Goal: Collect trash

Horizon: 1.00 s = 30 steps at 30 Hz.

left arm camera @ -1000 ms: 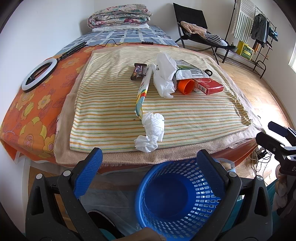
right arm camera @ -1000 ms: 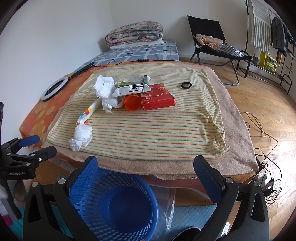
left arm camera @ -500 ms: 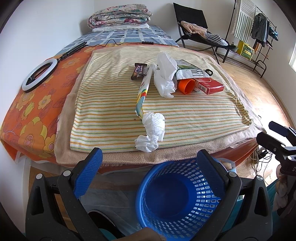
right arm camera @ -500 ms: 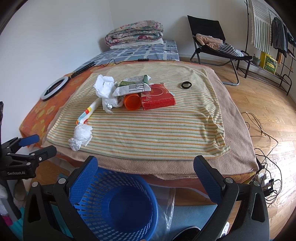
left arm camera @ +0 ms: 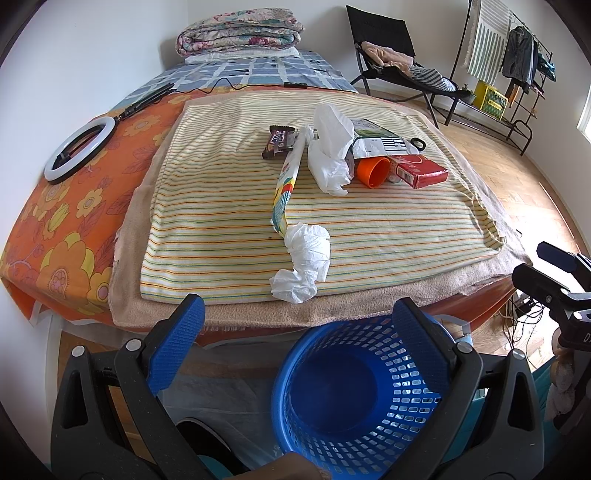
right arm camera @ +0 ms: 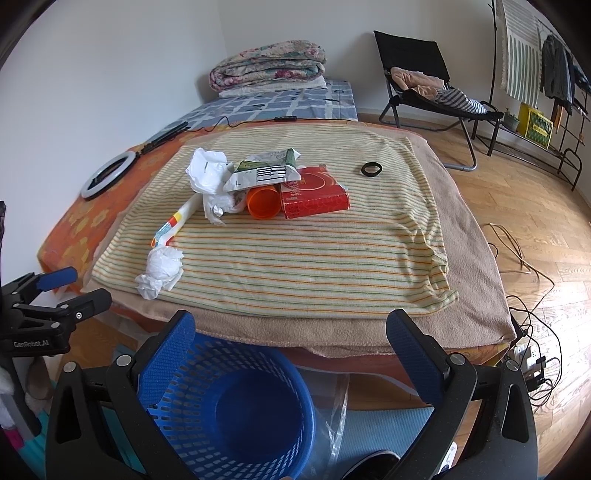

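Bedroom, low bed (left arm camera: 229, 317) carrying the trash on a striped cloth (left arm camera: 388, 229). Left gripper (left arm camera: 299, 339) is hanging off the near edge, jaws spread wide, holding nothing. Right gripper (right arm camera: 291, 343) is doing the same, wide apart and empty, also short of the near edge. Blue basket (left arm camera: 354, 387) is sitting on the floor just under both, looking empty.

Judging step: nothing collected yet, first pick is pending. Nearest target is the crumpled tissue (left arm camera: 304, 266) near the near edge, touching the end of a long colourful wrapper (left arm camera: 286, 184). Next move likely calls for reaching forward over the edge, closing on the tissue alone, then dropping it into the basket.

Further in, toward the middle: white plastic bag (left arm camera: 330, 147), orange cup (left arm camera: 373, 171) lying on its side, red box (left arm camera: 419, 171), chocolate wrapper (left arm camera: 279, 142), printed pouch (left arm camera: 380, 142) lying over the cluster. These are overlapping, so pulling one could be dragging others.

Black ring (right arm camera: 371, 169) is lying apart toward the far right; trash or not, cannot tell. Ring light (left arm camera: 77, 153) is resting along the left edge, clear of the path. Folded quilts (left arm camera: 240, 27) at the far end.
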Tool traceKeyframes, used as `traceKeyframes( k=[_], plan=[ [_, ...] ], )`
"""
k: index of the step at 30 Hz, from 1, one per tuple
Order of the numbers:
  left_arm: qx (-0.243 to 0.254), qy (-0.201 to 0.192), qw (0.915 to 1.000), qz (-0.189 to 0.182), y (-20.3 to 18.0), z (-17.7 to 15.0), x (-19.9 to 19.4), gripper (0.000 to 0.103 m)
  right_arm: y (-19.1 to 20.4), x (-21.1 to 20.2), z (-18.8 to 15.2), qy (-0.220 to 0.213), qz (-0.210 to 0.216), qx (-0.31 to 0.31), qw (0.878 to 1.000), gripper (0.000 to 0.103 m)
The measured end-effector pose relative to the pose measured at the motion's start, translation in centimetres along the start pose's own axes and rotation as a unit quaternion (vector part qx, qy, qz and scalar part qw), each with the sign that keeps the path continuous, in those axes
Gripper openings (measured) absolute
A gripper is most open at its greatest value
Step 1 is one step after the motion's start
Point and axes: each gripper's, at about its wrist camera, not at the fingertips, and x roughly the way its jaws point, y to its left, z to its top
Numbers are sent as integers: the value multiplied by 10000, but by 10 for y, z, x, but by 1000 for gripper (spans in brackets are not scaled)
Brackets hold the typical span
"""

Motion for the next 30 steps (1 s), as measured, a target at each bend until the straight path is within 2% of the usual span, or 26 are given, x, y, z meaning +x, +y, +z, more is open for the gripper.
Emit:
traceKeyframes(
  k=[8,13,18,24,30],
  plan=[
    [-100,-51,9998,138,14,-4,-1,103,-4,-3,-2,-183,-39,21,9998,103],
    [-119,-27,9999,120,16,1,-2,103,-11,-8,-3,-377,69,91,9992,103],
    [-176,85,9998,12,19,5,0,103,-19,-8,1,-316,161,175,9992,103],
    [-287,191,9993,-159,26,23,2,96,-26,-2,19,-110,230,146,9996,103],
    [-122,188,9996,-161,27,50,12,85,-32,10,48,-1,479,186,9987,103]
  ],
)
